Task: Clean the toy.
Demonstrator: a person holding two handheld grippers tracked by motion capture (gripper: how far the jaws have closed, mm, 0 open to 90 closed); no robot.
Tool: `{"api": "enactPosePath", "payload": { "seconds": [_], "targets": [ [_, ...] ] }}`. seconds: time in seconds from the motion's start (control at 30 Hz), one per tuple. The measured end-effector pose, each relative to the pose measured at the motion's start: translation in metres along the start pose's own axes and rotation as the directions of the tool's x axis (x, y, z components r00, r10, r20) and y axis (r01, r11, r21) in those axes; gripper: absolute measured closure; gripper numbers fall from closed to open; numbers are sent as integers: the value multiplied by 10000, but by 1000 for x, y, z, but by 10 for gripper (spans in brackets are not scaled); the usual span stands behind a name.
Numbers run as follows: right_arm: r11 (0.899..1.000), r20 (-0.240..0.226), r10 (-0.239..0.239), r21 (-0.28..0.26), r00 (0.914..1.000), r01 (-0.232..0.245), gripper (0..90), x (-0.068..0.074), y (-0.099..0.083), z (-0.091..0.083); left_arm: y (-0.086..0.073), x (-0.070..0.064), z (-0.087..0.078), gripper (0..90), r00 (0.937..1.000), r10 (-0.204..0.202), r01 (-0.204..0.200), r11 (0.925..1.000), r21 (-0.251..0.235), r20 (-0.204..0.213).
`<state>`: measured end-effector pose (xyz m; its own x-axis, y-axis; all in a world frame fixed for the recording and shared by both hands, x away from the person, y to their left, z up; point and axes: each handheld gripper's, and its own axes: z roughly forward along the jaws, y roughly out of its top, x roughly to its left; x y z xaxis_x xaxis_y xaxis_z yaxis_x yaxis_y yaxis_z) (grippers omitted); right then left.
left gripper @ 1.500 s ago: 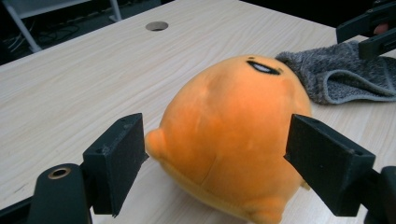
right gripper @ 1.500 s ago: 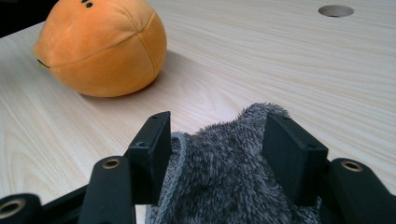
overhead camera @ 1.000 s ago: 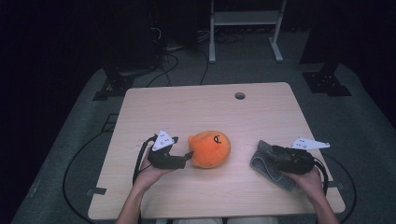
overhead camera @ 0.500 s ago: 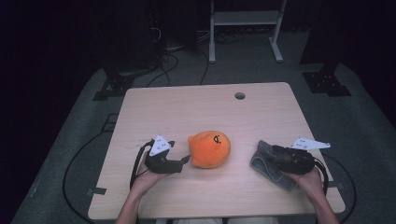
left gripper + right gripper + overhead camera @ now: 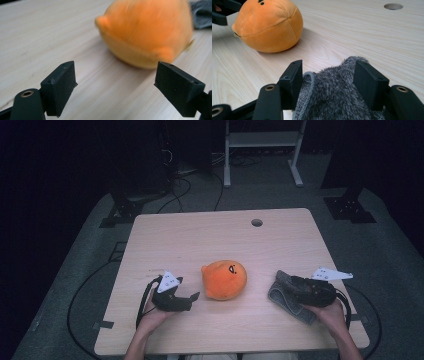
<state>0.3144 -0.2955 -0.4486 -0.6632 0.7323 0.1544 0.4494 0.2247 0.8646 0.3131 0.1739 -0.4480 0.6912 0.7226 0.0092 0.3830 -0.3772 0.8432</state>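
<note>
A round orange plush toy [image 5: 224, 279] with a small face lies at the middle of the wooden table [image 5: 210, 240]. My left gripper [image 5: 192, 298] rests just left of it, open, with nothing between its jaws. In the left gripper view the plush toy [image 5: 147, 30] sits a short way beyond the left gripper [image 5: 117, 75]. My right gripper [image 5: 291, 283] lies at the near right, shut on a bunched grey fluffy cloth [image 5: 287, 301]. The right gripper view has the cloth [image 5: 332, 97] squeezed between the jaws of the right gripper [image 5: 328, 72], with the plush toy [image 5: 268, 25] farther off.
A round cable hole [image 5: 256, 222] sits near the table's far edge. Bare wood lies across the far half of the table. Cables trail on the dark floor at the left [image 5: 80, 300], and a white frame stand [image 5: 260, 140] is behind the table.
My left gripper has drawn back from the plush toy, moving left and toward the near edge. The right gripper and cloth have stayed put.
</note>
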Motion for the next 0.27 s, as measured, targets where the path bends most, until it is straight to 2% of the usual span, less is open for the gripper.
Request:
{"api": "enactPosePath", "payload": {
  "seconds": [0.17,0.27],
  "targets": [
    [9999,-84,127,112,9999,-126,394,-1,0,2,-10,2,2,156,9994,286,-279,9987,432,-173],
    [9999,-138,67,108,9999,-65,393,-1,0,5,-11,2,0,152,9989,407,-400,9988,288,-237]
  ]
}}
